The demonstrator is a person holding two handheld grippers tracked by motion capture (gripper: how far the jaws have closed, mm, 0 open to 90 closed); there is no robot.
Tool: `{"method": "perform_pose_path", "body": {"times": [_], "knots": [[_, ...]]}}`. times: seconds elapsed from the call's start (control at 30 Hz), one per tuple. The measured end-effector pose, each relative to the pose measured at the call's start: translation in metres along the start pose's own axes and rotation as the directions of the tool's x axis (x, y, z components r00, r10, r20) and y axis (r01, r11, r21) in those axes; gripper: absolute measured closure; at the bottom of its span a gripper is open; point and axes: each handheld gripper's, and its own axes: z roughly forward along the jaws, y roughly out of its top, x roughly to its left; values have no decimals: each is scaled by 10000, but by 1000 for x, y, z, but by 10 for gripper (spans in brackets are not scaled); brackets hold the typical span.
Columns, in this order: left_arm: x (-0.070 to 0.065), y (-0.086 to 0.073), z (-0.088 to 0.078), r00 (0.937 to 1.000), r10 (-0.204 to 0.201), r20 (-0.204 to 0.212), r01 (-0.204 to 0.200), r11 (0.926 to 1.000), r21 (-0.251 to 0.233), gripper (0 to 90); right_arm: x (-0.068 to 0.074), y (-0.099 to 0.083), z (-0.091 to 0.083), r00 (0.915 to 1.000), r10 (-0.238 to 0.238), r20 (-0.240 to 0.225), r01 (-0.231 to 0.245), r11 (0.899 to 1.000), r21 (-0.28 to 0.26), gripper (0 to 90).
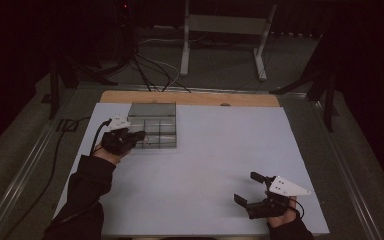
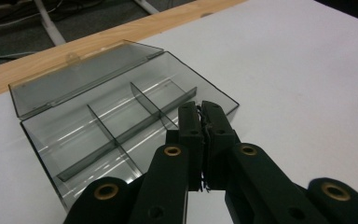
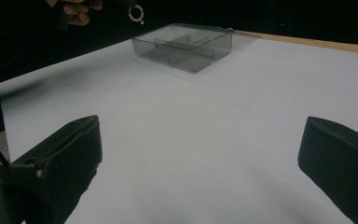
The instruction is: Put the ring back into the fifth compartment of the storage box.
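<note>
A smoky clear plastic compartment box (image 1: 152,131) stands at the back left of the white sheet, its lid tipped open toward the far side. My left gripper (image 1: 141,135) hovers over the box's near left corner. Its jaws are pressed together above the front compartments (image 2: 203,112) (image 2: 74,140). A thin jagged strand shows between the pads. In the right gripper view a small ring of pinkish beads (image 3: 136,12) hangs beside the left hand (image 3: 77,7), above the box (image 3: 186,44). My right gripper (image 1: 246,187) rests at the front right, jaws wide apart over bare sheet (image 3: 200,140).
The white sheet (image 1: 205,160) covers the table, and a wooden strip (image 1: 190,97) shows along its back edge. Beyond it, a metal stand (image 1: 225,25) and loose cables (image 1: 145,70) sit on the floor. Metal rails run along both table sides.
</note>
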Motion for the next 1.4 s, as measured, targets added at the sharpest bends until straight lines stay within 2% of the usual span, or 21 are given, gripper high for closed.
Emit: {"method": "perform_pose_path", "body": {"times": [0.13, 0.3, 0.63, 0.73, 1.17, 1.4], "knots": [[6, 3, 3, 9996, -261, -45, 260, 9995, -150, 898, 0, 0, 0, 10000, 9, -6, -9, 10000, 5, 0], [11, 9, 9, 9992, -403, -73, 401, 9990, -204, 898, 0, 0, 0, 10000, -3, -4, 3, 10000, -16, 0], [12, 16, 25, 9994, -285, -186, 282, 9995, -120, 898, 0, 0, -1, 10000, 13, -8, -13, 10000, -31, 0], [14, 16, 28, 9990, -380, -231, 376, 9992, -143, 897, 0, 0, -1, 10000, 3, -15, -3, 10000, -28, 0], [24, 12, 46, 9963, -849, -159, 852, 9962, 178, 897, 0, 0, -1, 10000, -21, -17, 21, 10000, -66, 0], [24, 7, 54, 9969, -768, -198, 777, 9958, 491, 897, 0, 1, -2, 10000, -37, -15, 37, 10000, -72, 0]]}}
